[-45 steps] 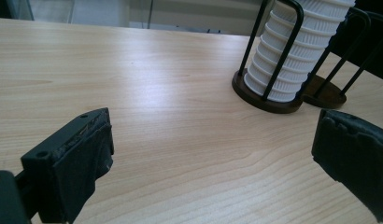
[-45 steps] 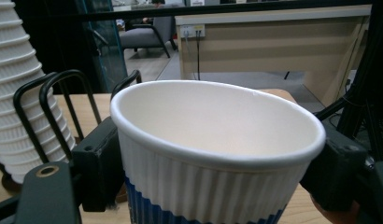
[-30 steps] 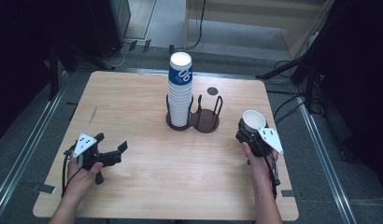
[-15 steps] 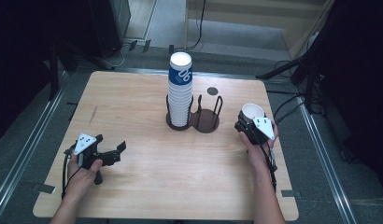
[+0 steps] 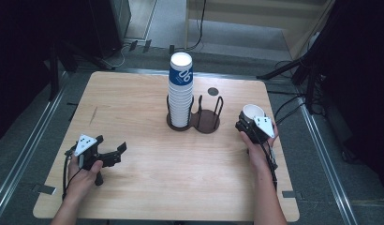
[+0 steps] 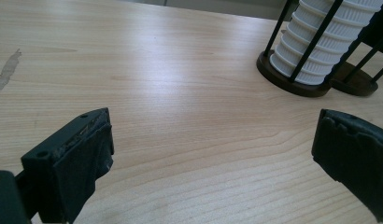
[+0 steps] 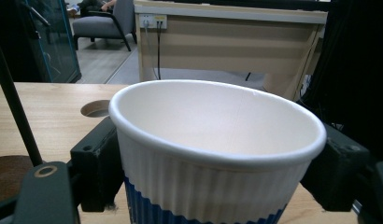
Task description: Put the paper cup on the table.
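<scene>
My right gripper [image 5: 248, 123] is shut on a white paper cup with a blue band [image 5: 252, 111], held upright near the table's right edge. In the right gripper view the pads press both sides of the cup [image 7: 213, 154] and its rim is squeezed oval. Whether the cup's base touches the table is hidden. A tall stack of matching cups [image 5: 180, 91] stands in the left slot of a dark two-slot wire holder [image 5: 206, 125]. My left gripper [image 5: 113, 154] lies low at the front left, jaws wide open with bare wood between them [image 6: 213, 154].
The wooden table [image 5: 143, 112] has a round cable hole [image 5: 212, 91] behind the holder. The stack [image 6: 320, 42] and the holder base [image 6: 292, 86] lie far ahead of my left gripper. Cables and dark stands surround the table on the floor.
My right gripper has carried the cup a little toward the far side of the table and slightly lower. My left gripper has stayed where it was, still open.
</scene>
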Demonstrator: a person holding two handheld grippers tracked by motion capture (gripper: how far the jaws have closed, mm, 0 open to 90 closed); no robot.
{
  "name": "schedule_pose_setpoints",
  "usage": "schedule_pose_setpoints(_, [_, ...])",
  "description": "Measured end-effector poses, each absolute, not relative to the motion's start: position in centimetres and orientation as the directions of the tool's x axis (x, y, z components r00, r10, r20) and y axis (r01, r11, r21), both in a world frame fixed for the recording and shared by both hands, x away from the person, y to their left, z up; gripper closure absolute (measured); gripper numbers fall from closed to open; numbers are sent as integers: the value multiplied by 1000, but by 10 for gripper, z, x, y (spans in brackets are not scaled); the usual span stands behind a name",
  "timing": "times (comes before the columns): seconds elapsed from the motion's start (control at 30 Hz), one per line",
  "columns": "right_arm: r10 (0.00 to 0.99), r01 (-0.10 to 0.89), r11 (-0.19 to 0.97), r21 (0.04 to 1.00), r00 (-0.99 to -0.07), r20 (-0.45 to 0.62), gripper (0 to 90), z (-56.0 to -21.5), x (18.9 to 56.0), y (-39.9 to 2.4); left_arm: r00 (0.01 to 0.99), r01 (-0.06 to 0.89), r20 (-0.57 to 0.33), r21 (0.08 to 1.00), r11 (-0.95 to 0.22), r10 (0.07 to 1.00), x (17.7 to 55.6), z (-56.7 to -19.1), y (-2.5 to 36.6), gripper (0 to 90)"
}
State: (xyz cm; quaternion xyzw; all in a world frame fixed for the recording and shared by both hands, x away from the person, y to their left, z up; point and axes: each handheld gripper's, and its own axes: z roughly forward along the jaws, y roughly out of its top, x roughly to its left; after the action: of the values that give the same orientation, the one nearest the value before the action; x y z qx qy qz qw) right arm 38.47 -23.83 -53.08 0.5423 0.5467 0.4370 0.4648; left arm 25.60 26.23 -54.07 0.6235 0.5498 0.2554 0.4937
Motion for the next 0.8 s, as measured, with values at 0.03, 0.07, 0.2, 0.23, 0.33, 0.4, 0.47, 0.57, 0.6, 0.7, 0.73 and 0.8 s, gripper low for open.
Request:
schedule_pose_setpoints(0.03, [999,183,35,983,25,-40,187,-531,385,-239,265,433,-224,897,92,938,256,-541,262,0])
schedule_pose_setpoints(0.07, [999,185,32,982,27,-38,186,-531,385,-240,267,433,-225,897,91,937,256,-541,262,0])
schedule_pose_setpoints(0.2, [999,195,26,981,15,-29,184,-533,385,-240,274,435,-224,896,87,936,256,-542,261,0])
schedule_pose_setpoints(0.23, [999,197,35,980,14,-38,183,-534,385,-240,274,436,-220,896,83,936,256,-542,261,0])
schedule_pose_setpoints(0.33, [999,201,45,979,13,-49,180,-536,385,-240,275,436,-219,896,82,936,256,-542,261,0])
schedule_pose_setpoints(0.4, [999,205,40,978,16,-45,179,-537,386,-240,273,436,-223,896,86,936,256,-542,261,0])
schedule_pose_setpoints(0.47, [999,211,36,977,15,-40,178,-539,386,-241,275,436,-225,896,87,935,256,-542,261,0])
schedule_pose_setpoints(0.57, [999,214,27,977,12,-31,174,-541,385,-241,279,436,-230,895,90,932,256,-541,261,0])
schedule_pose_setpoints(0.6, [999,214,26,977,13,-29,171,-541,385,-241,279,437,-229,895,89,932,256,-541,261,0])
schedule_pose_setpoints(0.7, [1000,216,7,976,10,-9,165,-542,384,-241,282,438,-228,895,86,932,256,-542,262,0])
schedule_pose_setpoints(0.73, [1000,219,7,976,9,-9,160,-543,384,-240,280,439,-231,894,90,932,256,-542,261,0])
schedule_pose_setpoints(0.8, [1000,224,7,975,7,-9,142,-544,384,-240,281,439,-230,894,88,932,256,-542,262,0])
